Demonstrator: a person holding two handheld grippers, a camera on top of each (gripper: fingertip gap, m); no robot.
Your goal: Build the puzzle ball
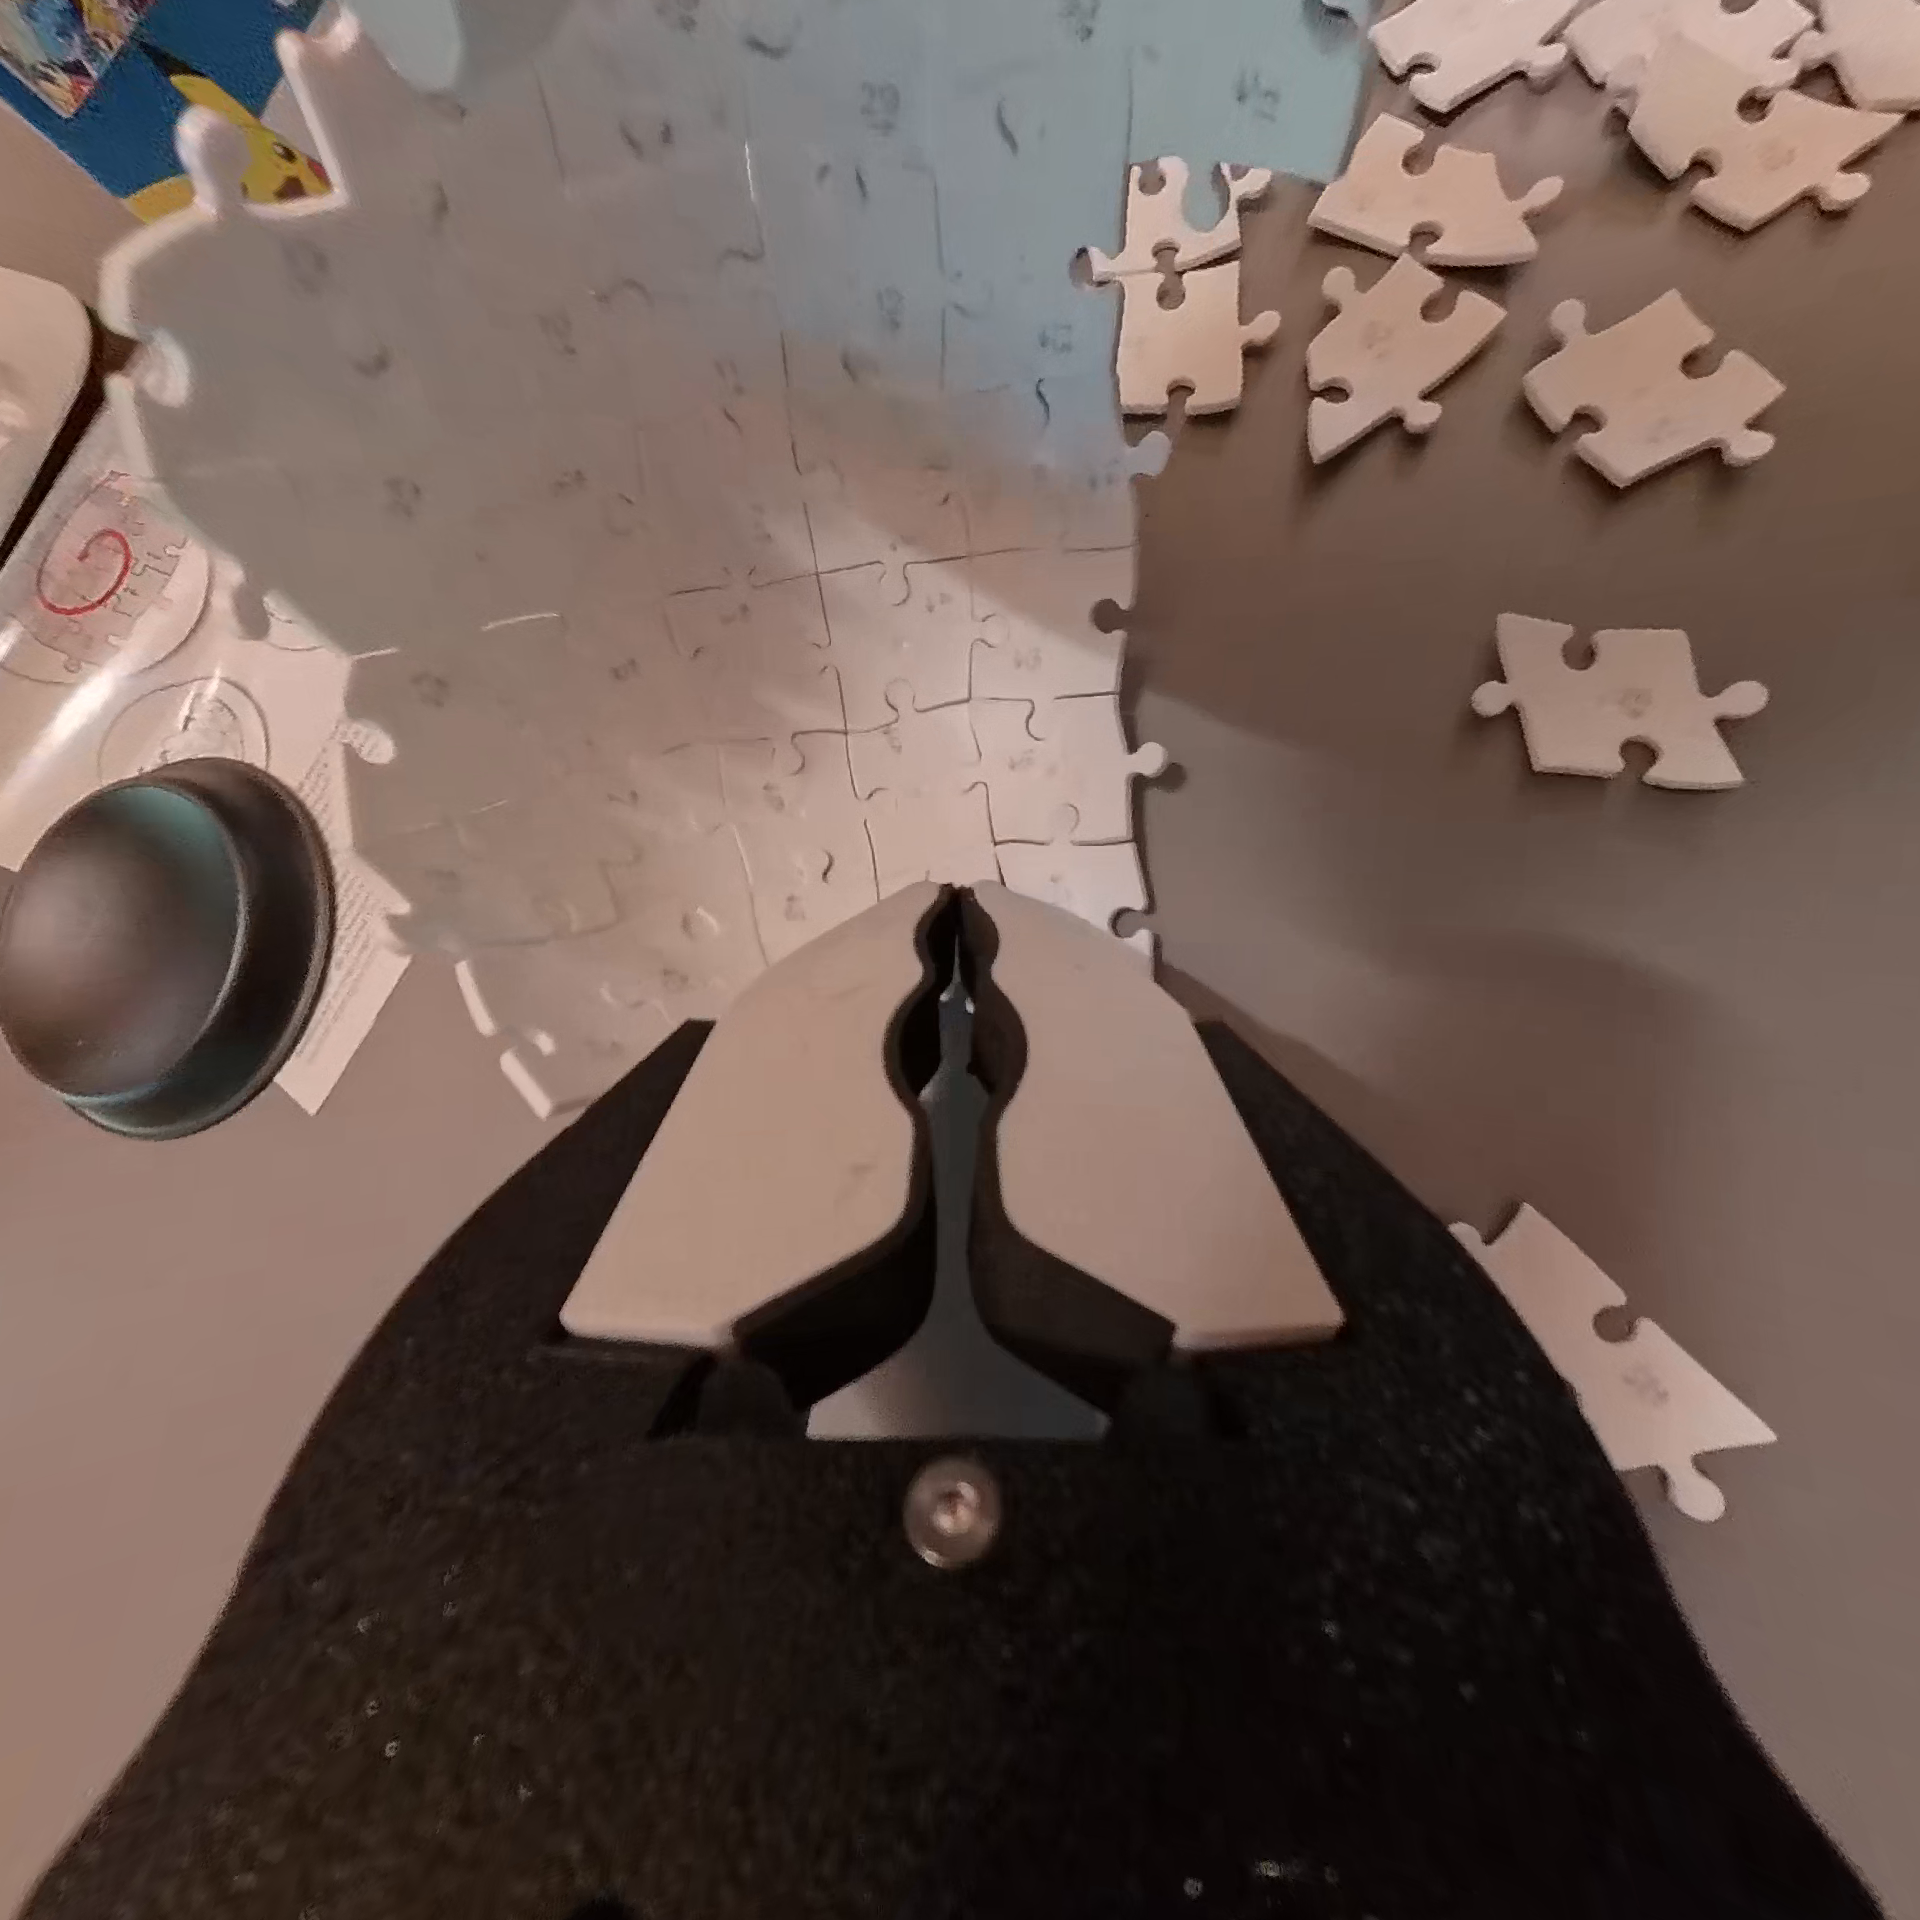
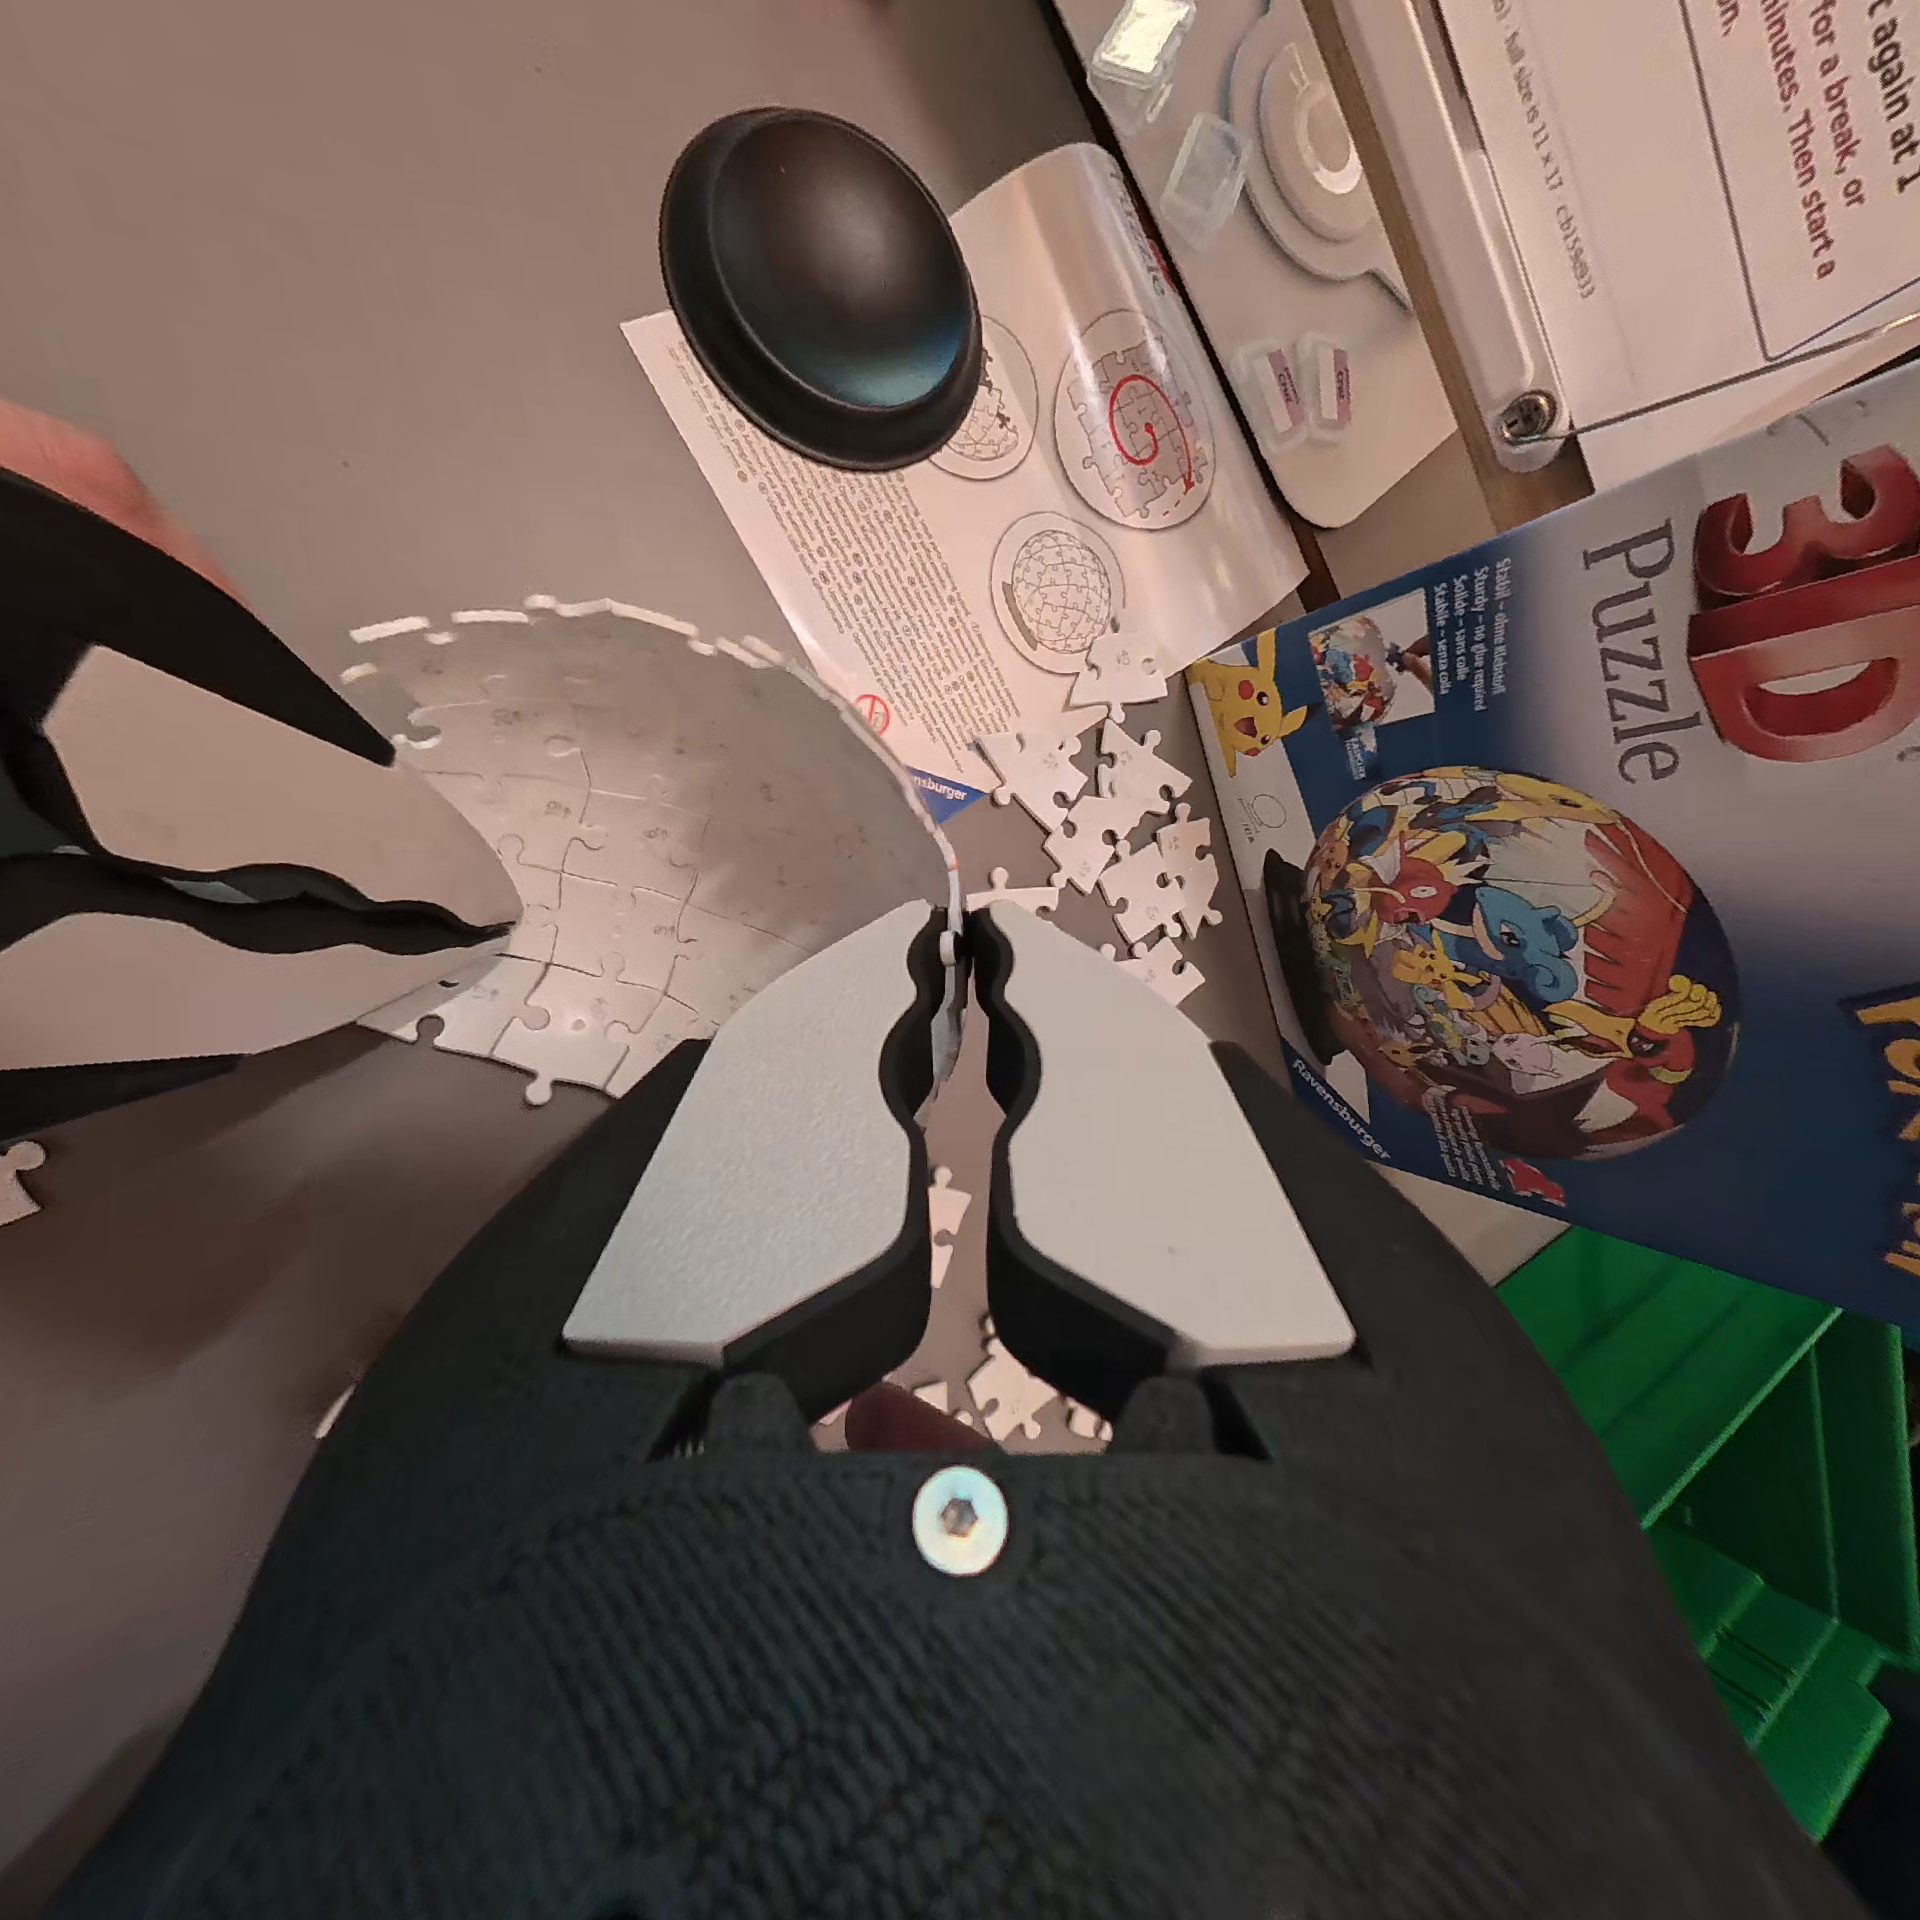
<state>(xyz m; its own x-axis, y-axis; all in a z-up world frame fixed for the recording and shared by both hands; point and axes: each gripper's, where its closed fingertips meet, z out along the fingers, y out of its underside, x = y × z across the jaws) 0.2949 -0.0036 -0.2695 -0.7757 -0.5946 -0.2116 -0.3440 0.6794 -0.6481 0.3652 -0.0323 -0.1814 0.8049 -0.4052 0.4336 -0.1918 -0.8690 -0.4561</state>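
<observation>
The half-built puzzle ball is a curved white shell of joined pieces seen from its inner side; it rests on the grey table. My left gripper is shut on the shell's near edge. In the right wrist view the shell lies left of centre, with the left gripper pinching its left edge. My right gripper is shut on the shell's right rim, a thin strip of which shows between its fingers. Several loose white pieces lie to the right of the shell, and they also show in the right wrist view.
A black round stand sits on the instruction sheet; it also shows in the left wrist view. The puzzle box lies at the right, above a green bin. One loose piece lies beside my left gripper. The tips of one gripper are about 12 cm away from the tips of the other. Between my left fingertips and the loose piece there is roughly 12 cm.
</observation>
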